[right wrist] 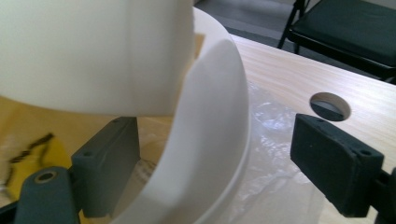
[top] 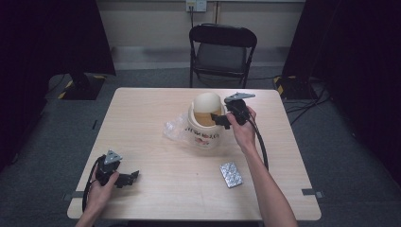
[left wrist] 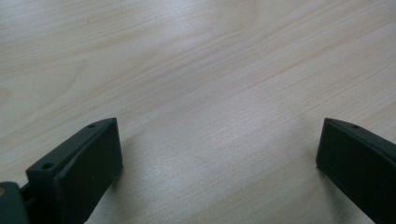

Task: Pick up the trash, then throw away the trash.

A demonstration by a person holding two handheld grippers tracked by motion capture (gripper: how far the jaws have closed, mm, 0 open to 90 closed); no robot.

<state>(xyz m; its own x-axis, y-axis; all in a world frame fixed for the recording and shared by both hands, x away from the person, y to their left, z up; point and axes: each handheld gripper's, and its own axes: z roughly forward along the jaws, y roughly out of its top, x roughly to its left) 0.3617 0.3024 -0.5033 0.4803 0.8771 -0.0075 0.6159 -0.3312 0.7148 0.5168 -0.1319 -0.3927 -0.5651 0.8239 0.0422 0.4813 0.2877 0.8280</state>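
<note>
A pale wooden table (top: 156, 118) stands on grey carpet, with a black folding chair (top: 222, 47) behind its far edge. In the high view a cream tub (top: 204, 135) sits near the table's middle, its domed lid (top: 208, 103) tipped up at the tub's far side; crumpled clear plastic (top: 174, 128) lies touching the tub's left, and a silver blister pack (top: 231, 174) lies well apart toward the near edge. The right gripper (top: 222, 120) reaches to the tub's rim, while the left gripper (top: 131, 178) rests far from the tub at the near left corner. In the left gripper view its jaws stand wide apart over bare wood, holding nothing. In the right gripper view the jaws straddle the tub's white wall (right wrist: 210, 140), one inside, one outside over the plastic, not pressing on it.
</note>
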